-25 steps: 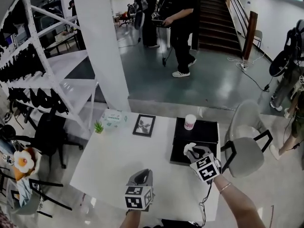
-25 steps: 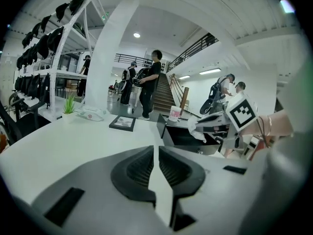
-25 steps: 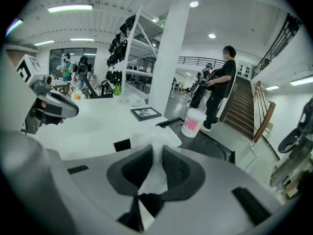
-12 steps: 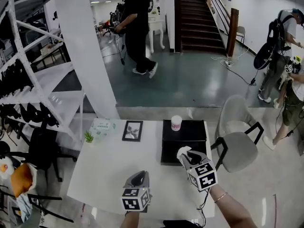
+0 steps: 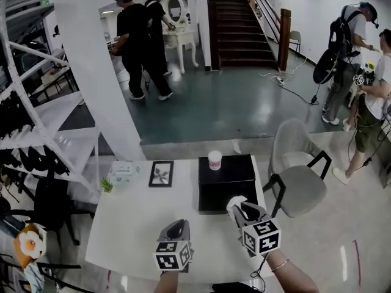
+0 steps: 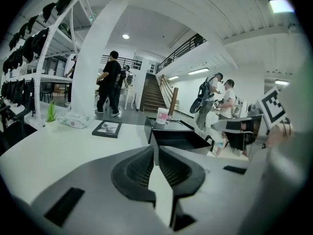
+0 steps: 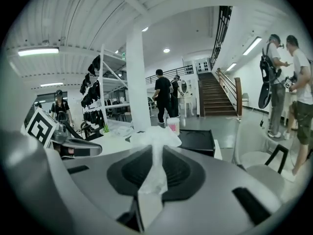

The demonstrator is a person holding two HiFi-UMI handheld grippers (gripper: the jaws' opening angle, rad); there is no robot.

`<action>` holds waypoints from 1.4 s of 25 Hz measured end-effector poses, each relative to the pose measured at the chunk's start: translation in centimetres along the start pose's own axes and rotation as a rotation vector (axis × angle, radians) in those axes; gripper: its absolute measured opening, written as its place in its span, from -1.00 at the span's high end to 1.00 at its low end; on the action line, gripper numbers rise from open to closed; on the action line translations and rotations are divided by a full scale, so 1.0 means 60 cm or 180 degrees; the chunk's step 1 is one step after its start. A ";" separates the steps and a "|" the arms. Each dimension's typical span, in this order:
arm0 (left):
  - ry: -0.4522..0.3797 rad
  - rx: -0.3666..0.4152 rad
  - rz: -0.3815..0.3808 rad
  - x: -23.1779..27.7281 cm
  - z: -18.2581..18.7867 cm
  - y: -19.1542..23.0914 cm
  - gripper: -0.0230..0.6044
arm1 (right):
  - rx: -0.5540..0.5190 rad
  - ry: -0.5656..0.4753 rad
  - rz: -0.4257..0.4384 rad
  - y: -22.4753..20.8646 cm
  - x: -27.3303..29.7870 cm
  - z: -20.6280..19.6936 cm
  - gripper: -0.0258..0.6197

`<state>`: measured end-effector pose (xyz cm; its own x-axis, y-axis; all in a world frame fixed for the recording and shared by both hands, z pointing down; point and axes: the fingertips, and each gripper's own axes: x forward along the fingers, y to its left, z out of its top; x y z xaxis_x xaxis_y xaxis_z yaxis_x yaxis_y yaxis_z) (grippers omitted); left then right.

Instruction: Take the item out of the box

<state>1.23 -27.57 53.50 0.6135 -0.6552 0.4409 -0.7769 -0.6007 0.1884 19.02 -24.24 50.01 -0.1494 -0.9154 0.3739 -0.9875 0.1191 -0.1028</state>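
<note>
A black box (image 5: 227, 177) lies on the white table (image 5: 140, 224), right of the middle. My right gripper (image 5: 239, 206) hovers at the box's near edge, shut on a crumpled white item (image 5: 234, 201). In the right gripper view the white item (image 7: 154, 137) is pinched between the pads and bunches out past the tips of the right gripper (image 7: 155, 156), with the box (image 7: 196, 141) beyond. My left gripper (image 5: 177, 226) is over the table's near side, shut and holding nothing. In the left gripper view, the left gripper (image 6: 155, 150) has its jaws together, and the box (image 6: 172, 135) lies ahead.
A white cup with a pink label (image 5: 214, 160) stands on the box's far edge. A framed picture (image 5: 161, 173), a tissue pack (image 5: 122, 171) and a small plant (image 5: 107, 185) sit at the table's far left. A grey chair (image 5: 299, 185) stands to the right. People stand behind.
My right gripper has drawn back from over the box toward the near edge, lifting and rolling, with the white item still in it. The left gripper shifted a little. Background people walked left.
</note>
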 end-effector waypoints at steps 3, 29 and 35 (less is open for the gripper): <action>-0.0012 0.0015 -0.0018 0.004 0.002 -0.005 0.84 | 0.0063 -0.0040 -0.0050 -0.002 -0.013 -0.005 0.73; 0.0015 0.0044 -0.0098 0.008 -0.011 -0.034 0.84 | 0.0327 -0.0168 -0.0347 -0.034 -0.099 -0.034 0.74; 0.0015 0.0047 -0.0106 0.013 -0.008 -0.040 0.84 | 0.0343 -0.0175 -0.0369 -0.044 -0.101 -0.035 0.74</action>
<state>3.51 -26.43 53.85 0.6382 -0.6326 0.4388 -0.7540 -0.6288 0.1901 22.42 -18.21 49.95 -0.0289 -0.9406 0.3382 -0.9865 -0.0277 -0.1613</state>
